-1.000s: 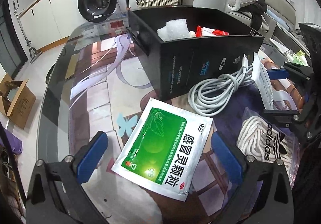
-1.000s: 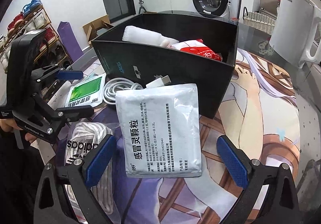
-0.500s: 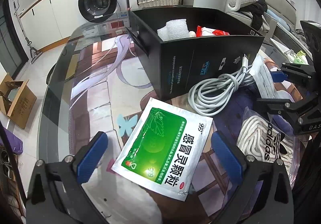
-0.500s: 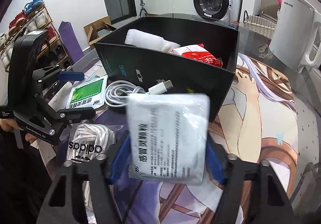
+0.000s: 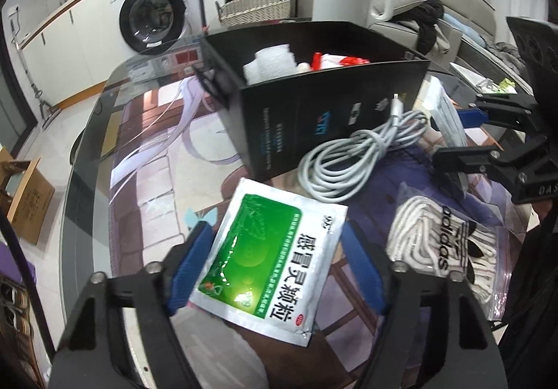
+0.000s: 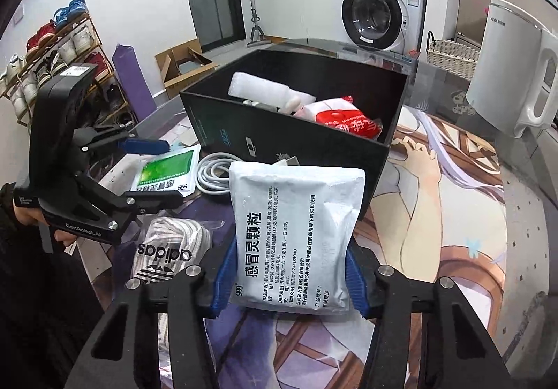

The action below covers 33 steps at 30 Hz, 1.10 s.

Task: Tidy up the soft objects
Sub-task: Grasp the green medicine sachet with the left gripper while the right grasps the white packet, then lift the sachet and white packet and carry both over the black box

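A green-and-white medicine sachet (image 5: 272,249) lies flat on the glass table between the blue pads of my left gripper (image 5: 275,267). Its jaws are closing; the pads stand right at the sachet's edges without squeezing it. My right gripper (image 6: 286,281) is shut on a white sachet (image 6: 296,228) with printed text, its jaws still tightening, and holds it above the table in front of the open black box (image 6: 265,141). The box holds a white foam roll (image 6: 258,89) and a red packet (image 6: 345,120). The right wrist view also shows the left gripper (image 6: 164,173) over the green sachet (image 6: 167,173).
A coiled grey cable (image 5: 348,159) lies against the box's front. A clear bag of white Adidas laces (image 5: 436,246) rests between the two grippers. A white kettle (image 6: 505,75) stands beyond the box at the right. A washing machine and a wicker basket are behind the table.
The right gripper closed on the white sachet and lifted it off the table. The left gripper's pads moved inward from wide apart to the green sachet's edges.
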### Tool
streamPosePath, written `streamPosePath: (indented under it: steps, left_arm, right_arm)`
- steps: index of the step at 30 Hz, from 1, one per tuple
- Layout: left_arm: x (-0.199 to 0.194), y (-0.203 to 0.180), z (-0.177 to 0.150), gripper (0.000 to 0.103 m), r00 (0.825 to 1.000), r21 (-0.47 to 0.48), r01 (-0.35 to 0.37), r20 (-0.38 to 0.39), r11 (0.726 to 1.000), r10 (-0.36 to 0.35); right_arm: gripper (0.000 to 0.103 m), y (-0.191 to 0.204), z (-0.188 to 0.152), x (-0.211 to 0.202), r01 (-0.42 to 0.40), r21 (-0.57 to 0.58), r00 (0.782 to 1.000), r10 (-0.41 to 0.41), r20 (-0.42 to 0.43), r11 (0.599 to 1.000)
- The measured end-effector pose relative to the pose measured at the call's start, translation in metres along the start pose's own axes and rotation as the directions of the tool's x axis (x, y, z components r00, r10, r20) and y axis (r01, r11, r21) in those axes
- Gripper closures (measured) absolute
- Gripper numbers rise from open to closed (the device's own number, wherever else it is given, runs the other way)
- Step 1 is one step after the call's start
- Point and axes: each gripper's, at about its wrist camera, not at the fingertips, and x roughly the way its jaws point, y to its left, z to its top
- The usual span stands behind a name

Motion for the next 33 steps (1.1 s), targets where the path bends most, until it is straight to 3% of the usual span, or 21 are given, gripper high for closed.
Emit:
streamPosePath:
  steps: [2, 4, 10, 20, 33]
  left_arm:
    - [0.000, -0.002, 0.000, 0.040, 1.000, 0.007, 0.000, 0.002, 1.000, 0.000]
    - [-0.002, -0.004, 0.001, 0.058, 1.000, 0.015, 0.010, 0.007, 1.000, -0.010]
    - [-0.004, -0.006, 0.001, 0.068, 1.000, 0.022, 0.010, 0.007, 1.000, -0.011]
    - [-0.014, -0.002, -0.004, 0.070, 1.000, 0.007, 0.004, 0.010, 1.000, -0.004]
    - [-0.042, 0.009, 0.007, 0.070, 0.994, -0.049, 0.021, 0.105, 0.999, -0.016]
  right_arm:
    - [0.049, 0.000, 0.000, -0.002, 0.002, -0.001, 1.000, -0.002, 0.004, 1.000]
    - [0.049, 0.000, 0.000, -0.003, 0.001, -0.004, 1.000, -0.001, 0.007, 1.000]
    - [0.049, 0.000, 0.002, -0.009, 0.002, -0.006, 1.000, -0.002, 0.022, 1.000]
    - [0.049, -0.008, 0.003, -0.020, 0.008, 0.005, 0.998, -0.009, 0.054, 1.000]
    - [0.049, -0.024, 0.012, -0.042, 0.003, 0.058, 0.993, -0.010, 0.120, 0.998]
